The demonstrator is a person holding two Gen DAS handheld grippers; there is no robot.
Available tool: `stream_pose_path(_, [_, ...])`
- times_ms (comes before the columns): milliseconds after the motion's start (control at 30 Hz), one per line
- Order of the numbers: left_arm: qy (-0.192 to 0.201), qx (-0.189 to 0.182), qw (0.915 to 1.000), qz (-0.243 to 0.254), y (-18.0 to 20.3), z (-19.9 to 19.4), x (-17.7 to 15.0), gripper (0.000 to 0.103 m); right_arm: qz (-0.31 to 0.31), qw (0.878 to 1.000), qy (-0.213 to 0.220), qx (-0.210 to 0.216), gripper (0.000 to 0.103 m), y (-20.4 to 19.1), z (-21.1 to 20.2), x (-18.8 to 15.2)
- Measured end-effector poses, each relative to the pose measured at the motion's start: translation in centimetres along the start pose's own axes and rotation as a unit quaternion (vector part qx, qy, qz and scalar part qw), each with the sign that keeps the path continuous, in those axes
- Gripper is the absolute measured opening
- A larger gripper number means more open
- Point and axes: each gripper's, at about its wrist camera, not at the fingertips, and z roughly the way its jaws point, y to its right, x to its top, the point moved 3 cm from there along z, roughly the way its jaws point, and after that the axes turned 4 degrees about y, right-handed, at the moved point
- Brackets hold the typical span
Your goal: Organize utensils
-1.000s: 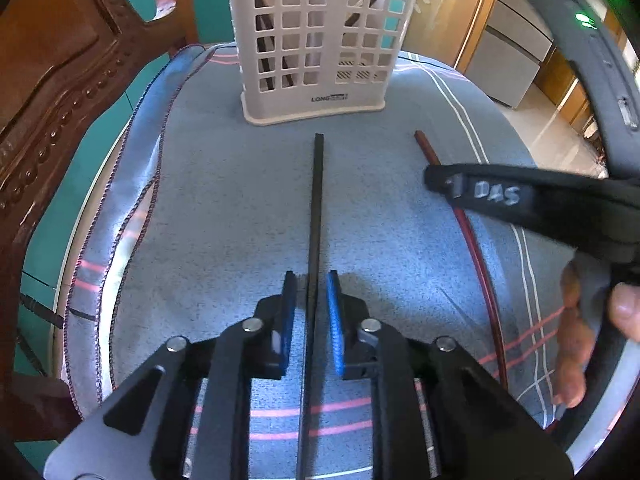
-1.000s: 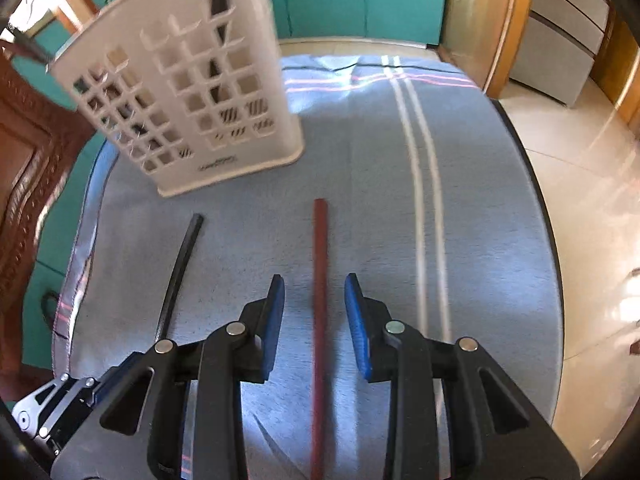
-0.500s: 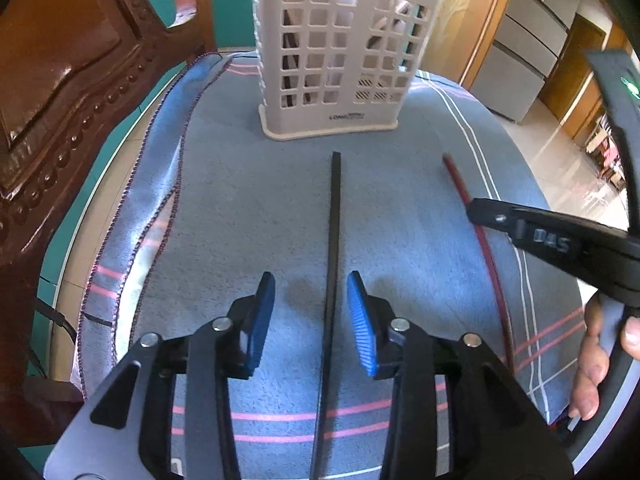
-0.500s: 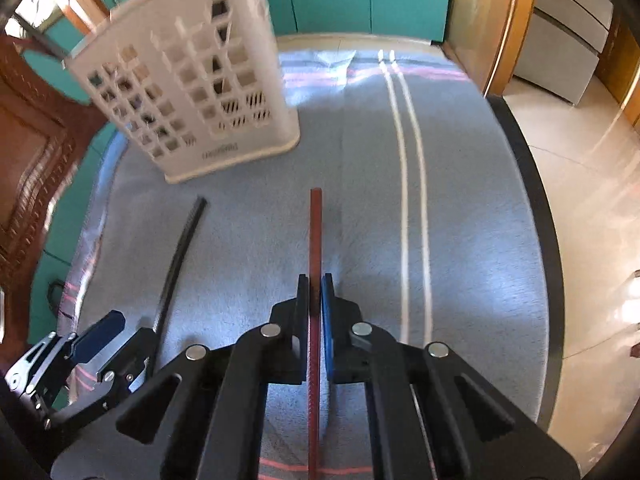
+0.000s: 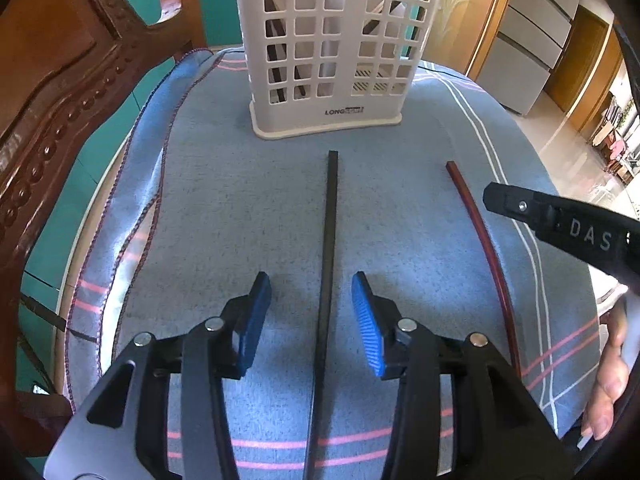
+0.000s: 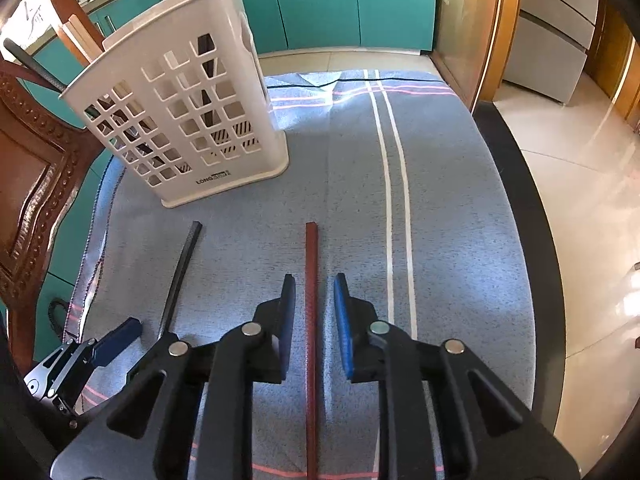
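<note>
My pads [image 5: 370, 326] are ribbed blue on black arms; one chopstick [image 5: 329, 260] is black, the other [image 6: 311, 320] dark red. The caddy [image 5: 336, 44] is white lattice; the cloth [image 5: 240, 208] grey-blue with pink and white stripes.

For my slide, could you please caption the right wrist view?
Right gripper open astride a dark red chopstick on blue cloth, white perforated plastic basket beyond.

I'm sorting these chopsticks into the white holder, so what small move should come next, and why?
Probably close the right gripper on the red-brown chopstick. Its jaws have just been opening and stand apart, with the stick lying flat on the blue cloth between them, untouched. The left gripper likewise straddles the black chopstick, open. Both sticks still lie short of the white holder.
</note>
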Motion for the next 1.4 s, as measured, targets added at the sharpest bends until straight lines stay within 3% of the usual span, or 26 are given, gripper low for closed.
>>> stream_pose_path(267, [0.013, 0.023, 0.9996, 0.001, 0.1, 1.5, 0.9, 0.051, 0.0, 1.0, -0.006, -0.007, 0.029, 0.5, 0.9, 0.1])
stream_pose_path(767, [0.012, 0.032, 0.9994, -0.003, -1.3, 2.3, 1.9, 0.061, -0.009, 1.0, -0.008, -0.017, 0.035, 0.1, 1.8, 0.2])
stream_pose_path(1400, [0.013, 0.035, 0.9993, -0.004, -1.7, 2.3, 1.6, 0.062, -0.014, 1.0, -0.01, -0.018, 0.039, 0.1, 1.5, -0.1])
